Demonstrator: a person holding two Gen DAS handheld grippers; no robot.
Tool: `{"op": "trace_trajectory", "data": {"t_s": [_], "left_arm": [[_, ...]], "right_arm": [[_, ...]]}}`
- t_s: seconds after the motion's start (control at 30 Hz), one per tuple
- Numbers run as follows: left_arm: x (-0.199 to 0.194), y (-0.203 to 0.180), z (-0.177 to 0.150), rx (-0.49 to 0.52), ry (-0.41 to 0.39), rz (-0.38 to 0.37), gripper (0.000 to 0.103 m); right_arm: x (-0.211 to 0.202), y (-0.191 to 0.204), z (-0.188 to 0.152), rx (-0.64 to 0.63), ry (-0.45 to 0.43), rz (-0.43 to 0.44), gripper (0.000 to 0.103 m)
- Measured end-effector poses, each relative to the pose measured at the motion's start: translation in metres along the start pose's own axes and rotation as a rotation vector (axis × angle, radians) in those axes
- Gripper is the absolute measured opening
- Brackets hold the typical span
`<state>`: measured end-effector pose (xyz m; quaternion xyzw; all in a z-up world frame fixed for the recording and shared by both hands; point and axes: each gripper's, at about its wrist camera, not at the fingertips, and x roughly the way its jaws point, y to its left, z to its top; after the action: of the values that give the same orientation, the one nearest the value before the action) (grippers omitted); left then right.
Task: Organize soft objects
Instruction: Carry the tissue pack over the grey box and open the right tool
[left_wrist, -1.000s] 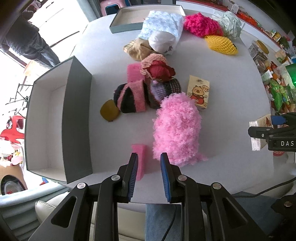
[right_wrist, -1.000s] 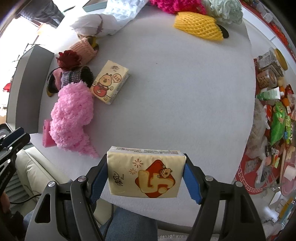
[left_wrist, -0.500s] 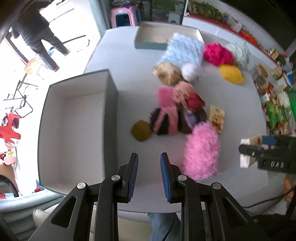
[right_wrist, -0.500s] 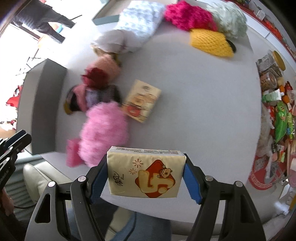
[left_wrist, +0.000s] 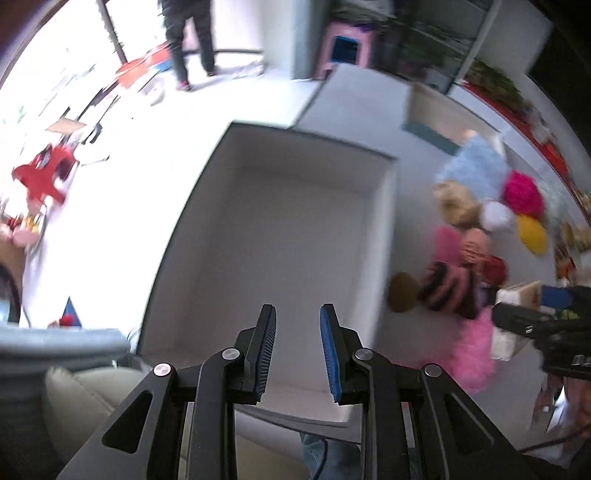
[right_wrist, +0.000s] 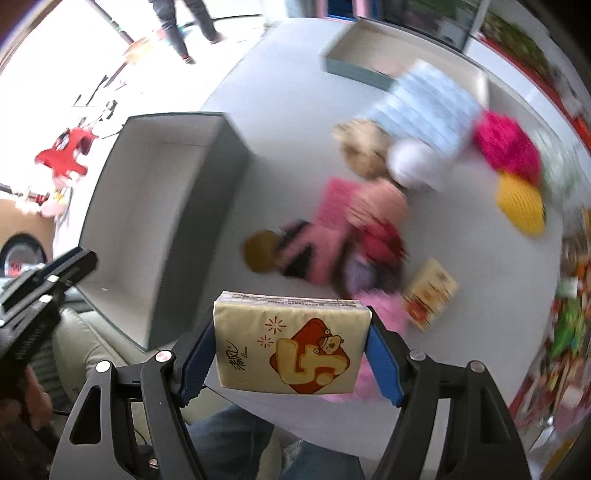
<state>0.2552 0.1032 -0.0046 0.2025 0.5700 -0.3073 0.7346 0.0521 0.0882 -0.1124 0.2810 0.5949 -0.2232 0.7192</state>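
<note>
the white table (right_wrist: 288, 110) spreads under both my grippers, blurred in both views; on it, largest of all, the grey box (left_wrist: 295, 236) stands with its white inside bare, directly below my left gripper (left_wrist: 297, 349); in the right wrist view the same box (right_wrist: 162, 206) sits at the left edge of the table; a second, shallower tray (right_wrist: 354, 51) lies at the far side; the soft things are heaped to the right of the box, apart from it: a pale blue padded pack (right_wrist: 428, 99), a magenta fluffy ball (right_wrist: 506, 147), a yellow mesh piece (right_wrist: 521, 206), a white lump (right_wrist: 413, 162), a tan plush (right_wrist: 364, 147), a pink-and-black knit (right_wrist: 317, 243), a brown round piece (right_wrist: 260, 251) nearest the box, and a fluffy pink bundle (left_wrist: 472, 354); a small tissue pack (right_wrist: 430, 291) lies flat on the table beside the heap; my right gripper (right_wrist: 291, 354) pinches another tissue pack (right_wrist: 291, 341) by its two ends, held in the air above the table's near edge; my left gripper's fingers (left_wrist: 267, 343) are drawn close together with only a narrow gap and nothing in it.
</note>
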Motion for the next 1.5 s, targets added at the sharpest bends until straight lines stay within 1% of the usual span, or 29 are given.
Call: {"op": "trace_trajectory", "data": {"t_s": [0.1, 0.17, 0.3, 0.43, 0.53, 0.67, 0.77, 0.83, 1.03, 1.33, 1.5], "left_arm": [[0.015, 0.020, -0.003, -0.058, 0.030, 0.009, 0.027], [0.026, 0.030, -0.005, -0.097, 0.044, -0.001, 0.027], [0.043, 0.036, -0.005, -0.137, 0.060, -0.016, 0.027], [0.054, 0.047, -0.006, -0.165, 0.076, -0.022, 0.027], [0.063, 0.051, -0.006, -0.170, 0.089, -0.026, 0.027], [0.076, 0.055, -0.004, -0.164, 0.116, -0.037, 0.027], [0.088, 0.056, -0.003, -0.155, 0.144, -0.037, 0.027], [0.090, 0.058, -0.004, -0.142, 0.152, -0.031, 0.027], [0.101, 0.054, -0.002, -0.106, 0.180, -0.026, 0.027], [0.108, 0.045, 0.000, -0.077, 0.197, -0.019, 0.027], [0.108, 0.044, 0.003, -0.074, 0.200, -0.013, 0.027]], "right_arm": [[0.005, 0.034, 0.021, -0.068, 0.011, 0.003, 0.077], [0.008, 0.051, 0.031, -0.107, 0.016, -0.001, 0.077], [0.015, 0.090, 0.054, -0.198, 0.018, -0.012, 0.076], [0.025, 0.119, 0.076, -0.261, 0.018, -0.022, 0.077], [0.036, 0.130, 0.090, -0.281, 0.025, -0.032, 0.077], [0.049, 0.141, 0.100, -0.299, 0.038, -0.047, 0.077], [0.064, 0.145, 0.106, -0.304, 0.054, -0.060, 0.077], [0.076, 0.147, 0.110, -0.303, 0.071, -0.066, 0.077], [0.101, 0.151, 0.109, -0.318, 0.113, -0.099, 0.077], [0.105, 0.147, 0.088, -0.304, 0.133, -0.088, 0.076], [0.104, 0.145, 0.095, -0.277, 0.118, -0.083, 0.077]]}}
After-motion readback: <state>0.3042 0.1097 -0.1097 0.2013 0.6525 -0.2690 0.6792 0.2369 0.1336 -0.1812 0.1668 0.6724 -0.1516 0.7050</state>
